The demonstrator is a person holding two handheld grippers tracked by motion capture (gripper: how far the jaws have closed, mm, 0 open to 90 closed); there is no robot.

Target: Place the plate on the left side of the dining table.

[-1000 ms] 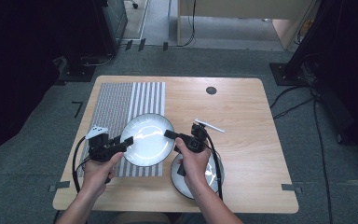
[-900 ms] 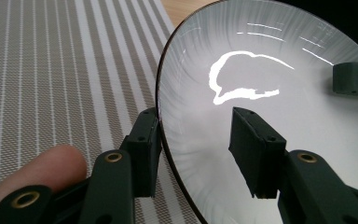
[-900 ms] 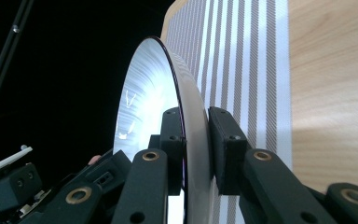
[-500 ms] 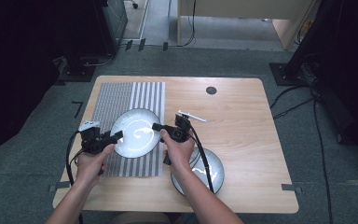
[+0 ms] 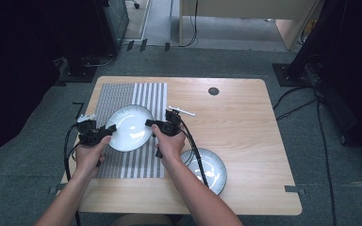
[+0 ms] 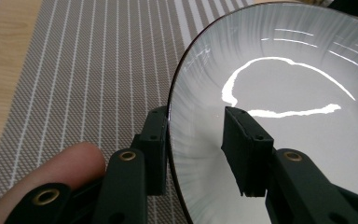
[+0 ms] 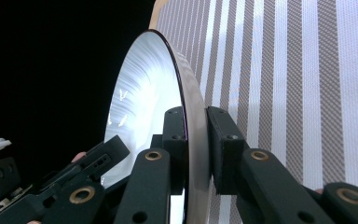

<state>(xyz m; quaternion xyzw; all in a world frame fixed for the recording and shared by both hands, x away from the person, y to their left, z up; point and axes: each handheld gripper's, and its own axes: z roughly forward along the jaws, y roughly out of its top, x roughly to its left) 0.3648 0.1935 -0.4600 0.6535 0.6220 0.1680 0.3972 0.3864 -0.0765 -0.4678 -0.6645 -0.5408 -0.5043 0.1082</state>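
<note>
A white plate (image 5: 131, 127) with a dark rim hangs tilted just above the striped placemat (image 5: 122, 94), held from both sides. My left gripper (image 5: 111, 128) grips its left rim. In the left gripper view the jaws (image 6: 196, 140) have just been closing, one jaw behind the rim and one on the glossy face of the plate (image 6: 284, 93). My right gripper (image 5: 148, 123) is shut on the opposite rim. In the right gripper view its pads (image 7: 196, 126) pinch the edge of the plate (image 7: 144, 102), with the placemat (image 7: 284, 70) beyond.
A second dark-rimmed plate (image 5: 212, 165) lies on the wooden table (image 5: 245, 117) at the near right, partly under the right forearm. A small black round hole (image 5: 213, 91) sits near the table's far edge. The placemat (image 6: 74, 70) covers the table's left part.
Both hands have carried the plate leftward and a little farther from the person, away from the second plate and onto the middle of the placemat.
</note>
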